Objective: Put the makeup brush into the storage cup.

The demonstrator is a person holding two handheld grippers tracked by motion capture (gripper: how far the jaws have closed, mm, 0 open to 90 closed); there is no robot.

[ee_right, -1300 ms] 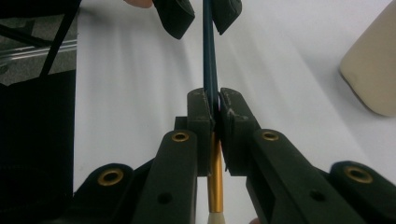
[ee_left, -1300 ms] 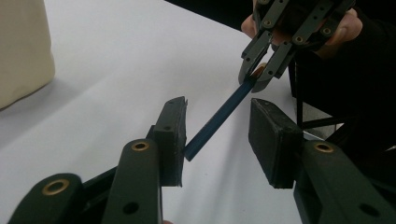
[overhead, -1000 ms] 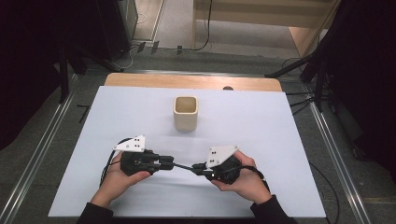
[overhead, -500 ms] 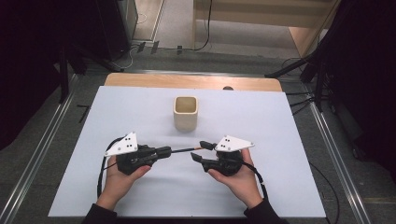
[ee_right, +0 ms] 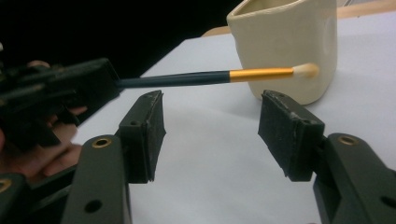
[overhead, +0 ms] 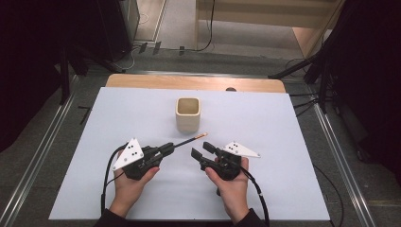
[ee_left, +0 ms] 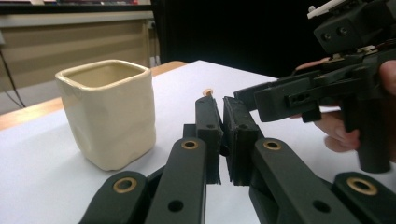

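Between the pressed-together jaws of the left gripper [overhead: 166, 148] sits the dark handle of a slim brush [overhead: 189, 140], pinched near its rear end so that the long shaft, the gold ferrule and the pale tip all reach forward of the jaws, free to be aimed. From that grip the brush points up and away toward the cream cup [overhead: 188, 113], which stands on the white worktop [overhead: 265, 123] just beyond the tip and a little to one side; holding it by the tail looks like a way to leave the whole front length clear for going into the cup's open mouth. In the right gripper view the brush [ee_right: 219, 75] crosses level above and ahead of the right gripper [ee_right: 210, 123], whose jaws have just been opening and now stand spread with nothing between them, the shaft passing clear over the gap and touching neither pad. That spread, judged from here, fits a handover finished: the right gripper [overhead: 201, 151] lies beside the left, apart from the brush, leaving the left alone to carry it.
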